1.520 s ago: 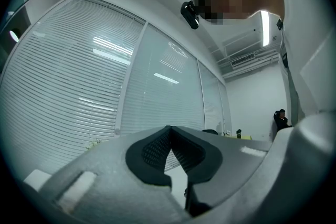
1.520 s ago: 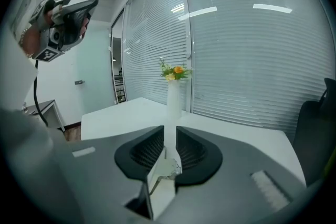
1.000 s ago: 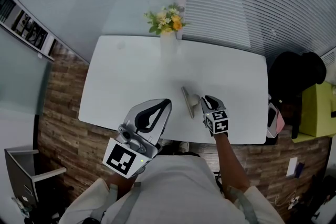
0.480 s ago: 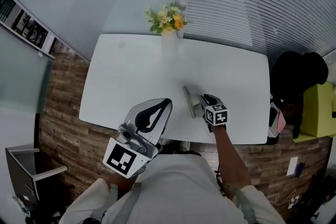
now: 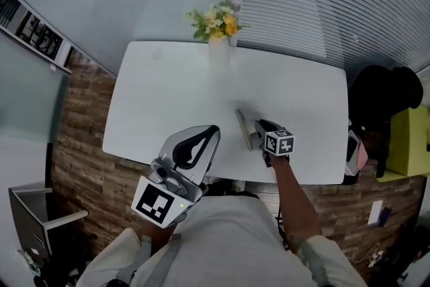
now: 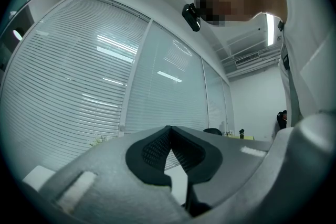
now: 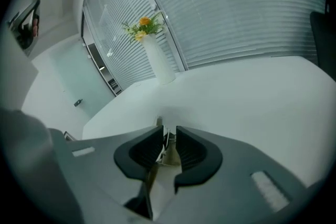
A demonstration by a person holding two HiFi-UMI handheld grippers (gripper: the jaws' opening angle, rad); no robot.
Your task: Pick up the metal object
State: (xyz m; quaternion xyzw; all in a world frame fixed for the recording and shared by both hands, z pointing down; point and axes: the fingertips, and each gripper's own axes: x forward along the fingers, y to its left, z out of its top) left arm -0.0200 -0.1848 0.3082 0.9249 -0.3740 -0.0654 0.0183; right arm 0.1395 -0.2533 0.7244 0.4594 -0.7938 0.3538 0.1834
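Below, looking down on a smooth white tabletop (image 5: pixel 168 91) with rounded corners, bearing a slim white vase (image 5: pixel 218 54) of yellow flowers (image 5: pixel 216 22) at its far edge. Holding the matte grey left claw (image 5: pixel 213 131), ribbed black pads pressed together on nothing, off the near edge. Pinching with the right claw (image 5: pixel 259 126) a thin, flat metal object (image 5: pixel 243 130), showing edge-on at the tabletop's near side.

One table (image 5: pixel 161 97), centre. One vase (image 5: pixel 218 54) of flowers, upper middle. One metal object (image 5: pixel 242 130). Two grippers, lower middle: left gripper (image 5: pixel 212 132), right gripper (image 5: pixel 259 126).
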